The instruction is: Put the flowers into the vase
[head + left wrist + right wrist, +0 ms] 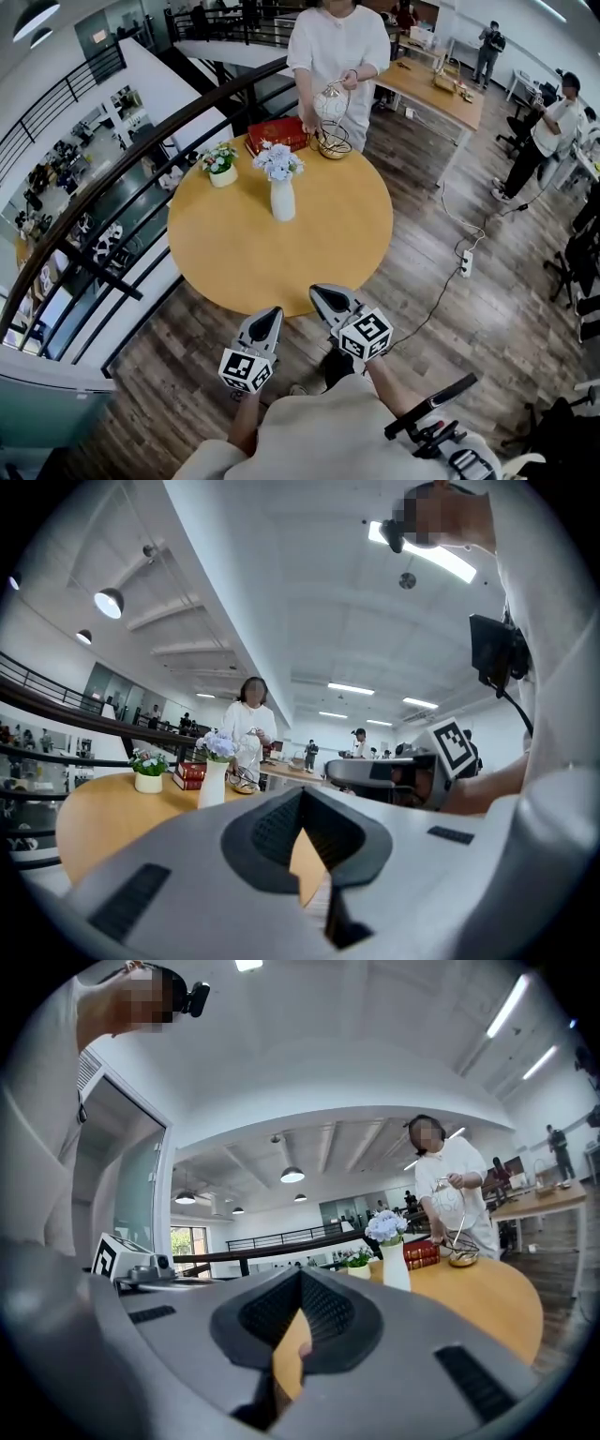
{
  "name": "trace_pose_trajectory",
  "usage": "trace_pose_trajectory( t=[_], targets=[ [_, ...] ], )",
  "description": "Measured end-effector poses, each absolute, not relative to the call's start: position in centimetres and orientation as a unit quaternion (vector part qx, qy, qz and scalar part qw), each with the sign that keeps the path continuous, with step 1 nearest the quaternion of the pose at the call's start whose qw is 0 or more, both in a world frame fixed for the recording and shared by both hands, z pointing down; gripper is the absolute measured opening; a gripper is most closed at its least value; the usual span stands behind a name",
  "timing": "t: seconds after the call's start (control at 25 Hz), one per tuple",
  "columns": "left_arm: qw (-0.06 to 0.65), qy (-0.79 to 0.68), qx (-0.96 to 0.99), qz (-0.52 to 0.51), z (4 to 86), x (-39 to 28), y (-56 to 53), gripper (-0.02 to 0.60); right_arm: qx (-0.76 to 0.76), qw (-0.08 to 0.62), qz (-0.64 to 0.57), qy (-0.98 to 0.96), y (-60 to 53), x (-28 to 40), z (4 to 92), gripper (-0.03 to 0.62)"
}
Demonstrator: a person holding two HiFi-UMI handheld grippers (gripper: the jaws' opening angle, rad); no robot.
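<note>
The pale blue and white bunch of flowers [277,161] stands in the slim white ceramic vase [282,201], a little beyond the middle of the round yellow wooden counter [234,253]. As things lie, the task looks done or not begun, since no loose stems show anywhere.

The flowers are probably light, with soft heads that would crush under a squeeze. The place to take hold would be the stems just below the heads, where they leave the vase's mouth. The vase is tall and narrow, so it may tip if a tug goes sideways.

At the far left edge sits a small cream pot of white and green flowers [221,174]. At the far edge lie red books [277,134], and beside them is a gold wire basket [334,142]. A person in a white top [333,47] holds a wire piece over it.

The left tongs [275,313] and right tongs [317,292] hang at the near edge. Both are pressed together with nothing between them.
</note>
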State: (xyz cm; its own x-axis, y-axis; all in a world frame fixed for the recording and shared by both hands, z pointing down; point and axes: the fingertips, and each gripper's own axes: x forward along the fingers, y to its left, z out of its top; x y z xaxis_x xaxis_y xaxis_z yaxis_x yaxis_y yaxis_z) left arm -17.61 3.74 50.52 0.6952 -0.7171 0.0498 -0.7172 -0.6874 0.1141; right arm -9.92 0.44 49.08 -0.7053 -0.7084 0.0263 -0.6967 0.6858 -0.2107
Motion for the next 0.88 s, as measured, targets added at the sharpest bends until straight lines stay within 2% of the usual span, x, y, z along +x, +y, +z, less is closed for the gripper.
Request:
trace_pose_trajectory(
  t=[0.88],
  targets=[
    [0.063, -0.420, 0.905, 0.003, 49.3, -13.2, 7.2, 0.006, -0.385, 0.017, -0.102, 0.917, 5.5, -3.8, 48.8, 0.008]
  ],
)
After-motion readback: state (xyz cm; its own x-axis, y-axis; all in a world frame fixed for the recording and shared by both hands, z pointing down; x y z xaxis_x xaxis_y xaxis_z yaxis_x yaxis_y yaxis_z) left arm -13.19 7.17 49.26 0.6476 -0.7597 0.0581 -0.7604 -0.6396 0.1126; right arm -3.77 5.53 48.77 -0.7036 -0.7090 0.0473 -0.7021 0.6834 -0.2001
